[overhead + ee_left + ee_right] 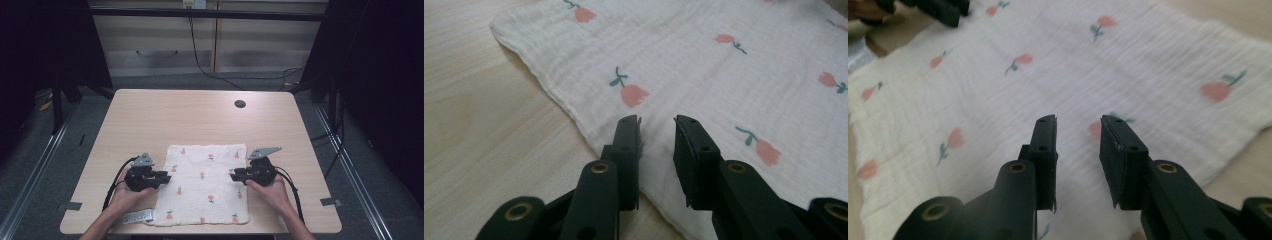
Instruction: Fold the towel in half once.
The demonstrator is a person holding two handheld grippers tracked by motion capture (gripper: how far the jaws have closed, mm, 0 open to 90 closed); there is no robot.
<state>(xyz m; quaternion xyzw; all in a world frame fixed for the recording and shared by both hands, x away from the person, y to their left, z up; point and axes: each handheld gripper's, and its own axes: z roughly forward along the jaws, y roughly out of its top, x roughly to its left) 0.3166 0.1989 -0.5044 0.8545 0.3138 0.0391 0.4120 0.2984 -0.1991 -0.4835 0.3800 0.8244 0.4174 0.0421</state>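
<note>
A white cloth [205, 182] with small pink flowers lies flat at the near middle of the table. My left gripper [166, 176] hovers over its left edge, jaws apart with nothing between them. In the left gripper view the cloth [704, 65] spreads ahead and the left gripper [657, 121] stands just over the hem. My right gripper [233, 174] sits at the cloth's right edge, also open. In the right gripper view the cloth [1048, 85] lies under the right gripper [1078, 120], with the other gripper [943, 10] at the far top left.
The light wooden table [200, 120] has a round cable hole [240, 104] at the back right. A small grey label [138, 216] sticks out by the cloth's near left corner. Dark floor and rails surround the table; cabinets stand behind.
</note>
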